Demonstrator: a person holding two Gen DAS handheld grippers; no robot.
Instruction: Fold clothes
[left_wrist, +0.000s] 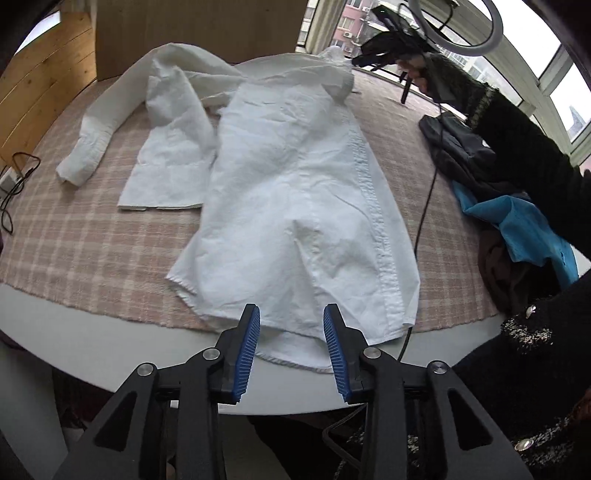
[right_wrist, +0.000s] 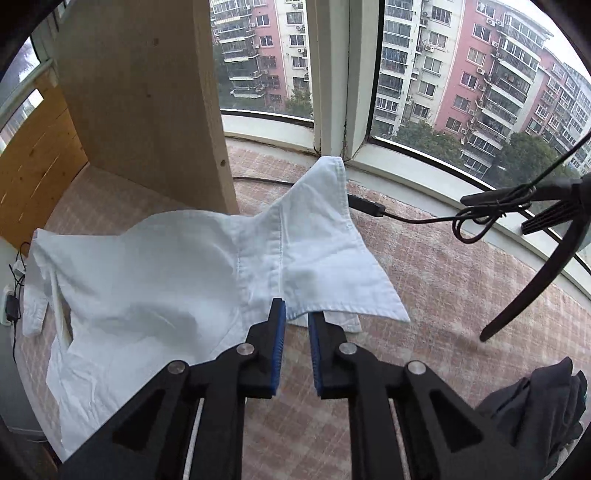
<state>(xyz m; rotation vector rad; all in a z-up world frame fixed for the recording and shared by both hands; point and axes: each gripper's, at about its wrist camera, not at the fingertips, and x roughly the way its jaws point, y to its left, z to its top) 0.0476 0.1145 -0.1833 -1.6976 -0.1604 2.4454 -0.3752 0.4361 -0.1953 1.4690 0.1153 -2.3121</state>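
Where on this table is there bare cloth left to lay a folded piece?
Bare checked tablecloth lies left of the white shirt, between its sleeve and the table's near edge. A second patch lies between the shirt's collar and the window sill. Crowded: the right side, with the dark clothes pile and cable.

A round white table (left_wrist: 55, 325) is covered by a pink checked cloth (left_wrist: 92, 236). Far left, a pale wooden panel (right_wrist: 147, 92) is stood upright on the cloth, with knotty orange-brown boarding (left_wrist: 40, 88) seen beside it. A curved bay window (right_wrist: 332, 74) with white frames is set behind the far edge, and red and cream apartment blocks (right_wrist: 461, 74) and trees are shown through it in flat grey daylight.
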